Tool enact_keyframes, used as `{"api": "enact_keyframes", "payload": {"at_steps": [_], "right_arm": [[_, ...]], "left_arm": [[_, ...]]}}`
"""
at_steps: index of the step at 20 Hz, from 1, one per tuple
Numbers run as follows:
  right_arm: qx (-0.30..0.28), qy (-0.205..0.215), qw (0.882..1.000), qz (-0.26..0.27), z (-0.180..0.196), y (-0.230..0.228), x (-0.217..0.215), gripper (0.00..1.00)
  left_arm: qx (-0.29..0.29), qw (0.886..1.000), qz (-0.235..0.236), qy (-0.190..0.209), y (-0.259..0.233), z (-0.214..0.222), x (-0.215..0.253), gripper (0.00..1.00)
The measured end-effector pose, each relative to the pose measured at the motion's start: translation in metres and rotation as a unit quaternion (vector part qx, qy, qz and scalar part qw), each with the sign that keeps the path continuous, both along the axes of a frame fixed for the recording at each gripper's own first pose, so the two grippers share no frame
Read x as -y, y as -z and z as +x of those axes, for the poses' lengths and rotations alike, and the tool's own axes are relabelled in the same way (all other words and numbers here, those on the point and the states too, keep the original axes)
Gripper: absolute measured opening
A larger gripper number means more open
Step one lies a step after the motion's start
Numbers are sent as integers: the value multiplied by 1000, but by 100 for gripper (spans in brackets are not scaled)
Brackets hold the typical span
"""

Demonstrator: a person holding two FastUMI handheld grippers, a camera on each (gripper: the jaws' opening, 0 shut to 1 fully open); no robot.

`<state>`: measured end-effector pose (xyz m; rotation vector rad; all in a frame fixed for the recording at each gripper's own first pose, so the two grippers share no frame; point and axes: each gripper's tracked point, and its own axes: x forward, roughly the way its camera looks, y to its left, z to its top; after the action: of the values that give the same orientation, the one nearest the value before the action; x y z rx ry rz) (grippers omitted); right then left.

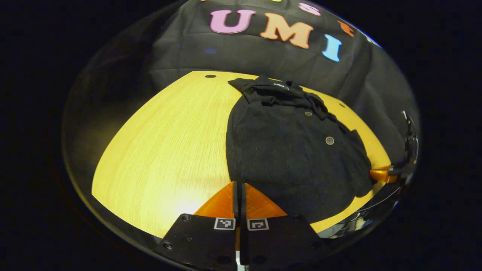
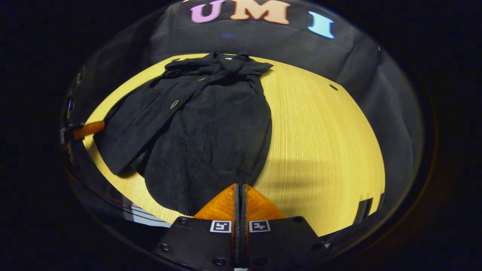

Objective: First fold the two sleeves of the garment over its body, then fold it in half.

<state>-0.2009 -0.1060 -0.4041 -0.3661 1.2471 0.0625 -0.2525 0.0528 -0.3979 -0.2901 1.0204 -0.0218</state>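
The garment (image 1: 290,150) lies flat on the table (image 1: 169,143), its hem toward the near edge and its collar toward the far edge by the booth wall. In the left gripper view the left gripper (image 1: 239,199) hangs just off the garment's hem corner, over bare wood beside the cloth, its two fingers pressed together with nothing between them. In the right gripper view the right gripper (image 2: 239,201) sits at the opposite hem corner, its fingers likewise closed tight and empty, the tips right at the cloth's edge; whether they touch it I cannot tell. The garment (image 2: 199,128) is black, ribbed or knit in texture, with round buttons (image 1: 330,140) down the front. The collar area is bunched and rumpled. One side is already folded over the body as a long flap running from the collar down toward the hem, and it sticks out a little past the body's edge. The other gripper shows far off at the garment's side in each view, near the table's edge.
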Motion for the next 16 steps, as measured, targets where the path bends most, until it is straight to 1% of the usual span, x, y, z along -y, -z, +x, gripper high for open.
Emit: {"api": "enact_keyframes", "payload": {"at_steps": [1,2,3,4,5,6,8,9,11,12,13,14,15,16], "right_arm": [[1,-9,1000,-7,0,0,0,4],[1,-11,1000,-5,1,-1,0,3],[4,35,999,39,-1,-1,1,3],[14,61,996,68,1,-2,0,2],[23,76,993,84,5,-4,0,3],[37,83,991,97,10,-10,1,2],[56,83,989,109,18,-26,1,2],[66,78,989,111,23,-32,0,2],[84,56,989,108,35,-49,-2,2],[114,30,986,120,60,-73,-13,2],[132,21,983,123,72,-83,-16,2],[159,10,978,131,91,-98,-21,2],[180,1,973,143,107,-109,-29,2],[195,-8,968,155,121,-121,-34,2]], "left_arm": [[0,1000,-8,2,0,0,2,0],[3,1000,-7,9,0,0,3,0],[2,999,17,33,0,2,0,0],[0,999,29,28,0,3,-3,0],[-3,999,32,16,-3,5,-5,0],[5,1000,24,2,-13,10,-1,0],[8,1000,19,-4,-23,18,3,0],[14,1000,17,-9,-33,26,1,0],[44,999,8,-17,-53,51,2,0],[66,997,8,-23,-74,85,1,0],[72,997,12,-24,-81,93,0,0],[80,996,17,-22,-87,102,-3,0],[87,995,33,-23,-96,115,-9,0],[94,994,38,-28,-104,125,-12,0]]}}
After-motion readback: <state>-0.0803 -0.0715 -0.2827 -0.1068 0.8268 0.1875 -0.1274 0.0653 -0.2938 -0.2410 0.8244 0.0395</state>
